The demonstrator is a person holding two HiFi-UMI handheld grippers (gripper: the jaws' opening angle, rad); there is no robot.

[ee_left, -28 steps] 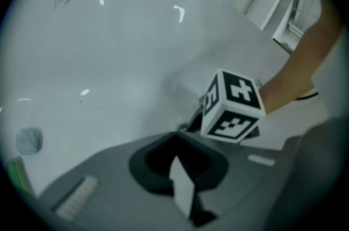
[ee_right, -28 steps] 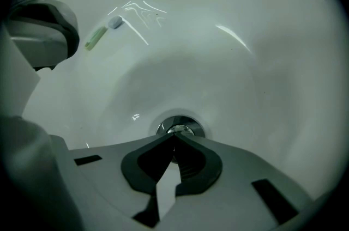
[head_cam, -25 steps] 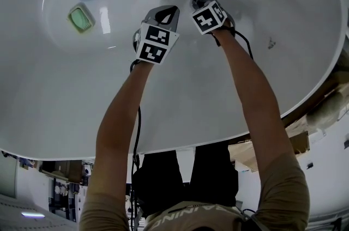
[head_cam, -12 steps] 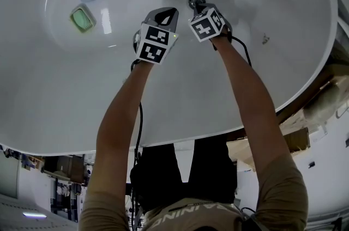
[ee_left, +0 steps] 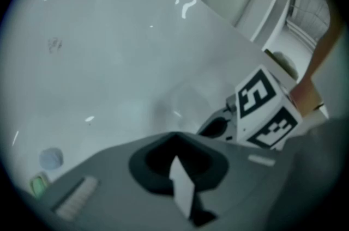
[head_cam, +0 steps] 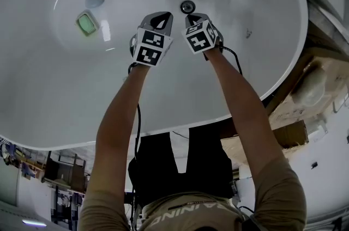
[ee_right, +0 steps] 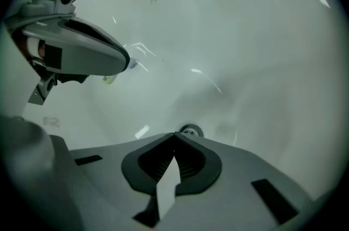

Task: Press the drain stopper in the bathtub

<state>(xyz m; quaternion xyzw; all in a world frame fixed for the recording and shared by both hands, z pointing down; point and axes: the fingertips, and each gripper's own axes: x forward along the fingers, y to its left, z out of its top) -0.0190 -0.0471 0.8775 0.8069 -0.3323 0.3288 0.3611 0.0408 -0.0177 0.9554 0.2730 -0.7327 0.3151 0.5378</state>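
The right tongs are pressed together with nothing between them. Their joined tip hangs just short of the drain stopper, which shows right above the tip at the lower centre of the right gripper view, seemingly clear of it. The left tongs are likewise closed and empty, held just beside the right ones.

The stopper is a small round metal cap set in the floor of the white bathtub, near the top centre of the head view. It looks hard, smooth and probably slippery, and is likely sprung. It wants no pinch, only a straight push from the closed tip on the middle of its top. An off-centre press could skid onto the enamel.

At upper left lie a green rectangular object and a pale round object, well apart from the drain.
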